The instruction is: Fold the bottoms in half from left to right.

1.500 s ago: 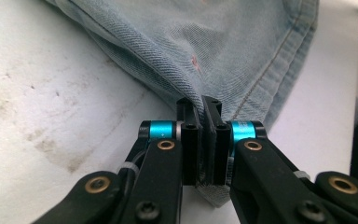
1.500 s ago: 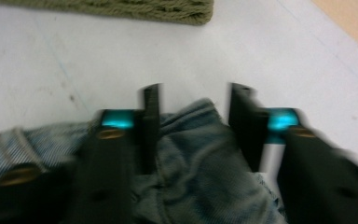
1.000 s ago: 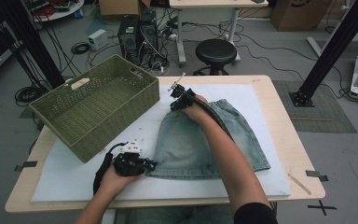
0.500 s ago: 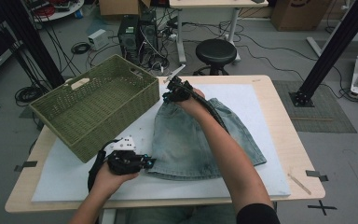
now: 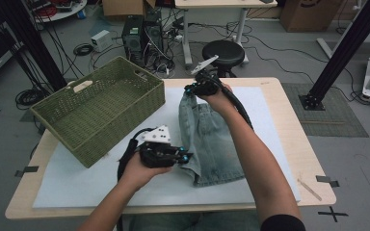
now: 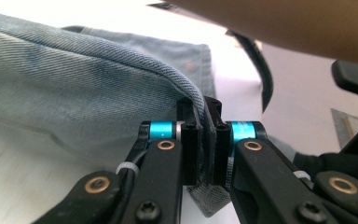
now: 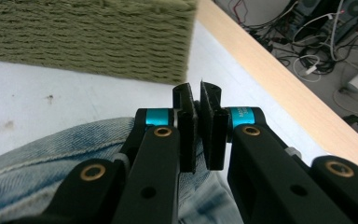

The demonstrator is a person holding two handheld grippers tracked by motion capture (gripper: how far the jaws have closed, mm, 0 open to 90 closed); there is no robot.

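on the bench's white mat, the denim shorts (image 5: 209, 139) sit mid-fold: left tongs (image 5: 187, 158) clamp their 7 o'clock corner, right tongs (image 5: 189, 88) clamp the 12 o'clock one, probably headed for the green basket (image 5: 96, 108) at 10 o'clock.

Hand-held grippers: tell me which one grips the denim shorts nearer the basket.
The left hand-held gripper, pinching the shorts' near edge beside the green basket; the right hand-held gripper holds the far end.

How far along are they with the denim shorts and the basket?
Done: the faded blue denim shorts are gripped at two edges, the left gripper shut on the near edge and the right gripper on the far one. In hand: both hold that side raised off the white mat, the rest lying flat. Left, probably: folding or carrying them to the green woven basket, which holds nothing.
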